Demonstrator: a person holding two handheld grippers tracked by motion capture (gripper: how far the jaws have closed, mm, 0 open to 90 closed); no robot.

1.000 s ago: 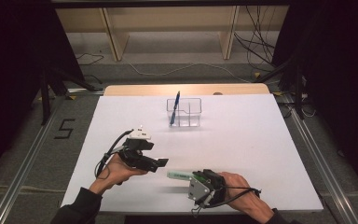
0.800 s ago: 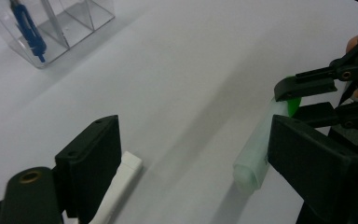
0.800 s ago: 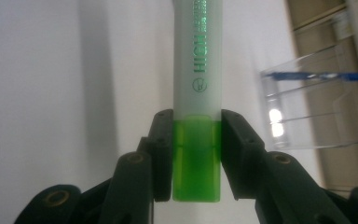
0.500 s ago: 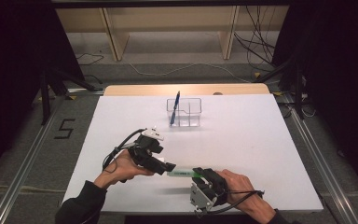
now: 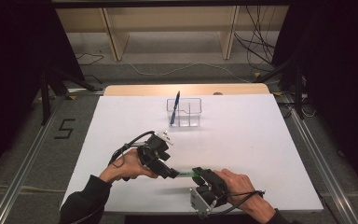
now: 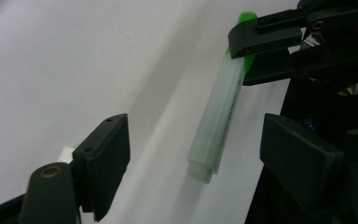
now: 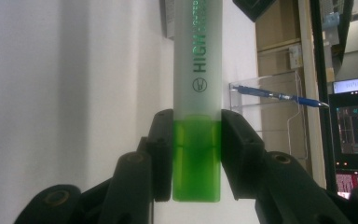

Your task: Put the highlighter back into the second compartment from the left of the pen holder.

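The highlighter (image 7: 197,70) is showing a frosted, translucent plastic barrel and a glossy green cap. The tabletop (image 5: 261,140) is looking matt white, and the organizer (image 5: 184,112) is looking like clear, shiny plastic. The jaws are looking matt black.

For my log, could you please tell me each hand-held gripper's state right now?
Left hand-held gripper: open, jaws either side of the highlighter.
Right hand-held gripper: closed on the highlighter's green end.

I log a white bench (image 5: 261,154) with a clear acrylic organizer (image 5: 185,112) toward its far edge, centre. A blue pen (image 5: 175,107) stands tilted in the organizer's left compartment. Beyond the organizer, a wooden shelf unit (image 5: 168,28) and loose cables (image 5: 256,46) on the floor.
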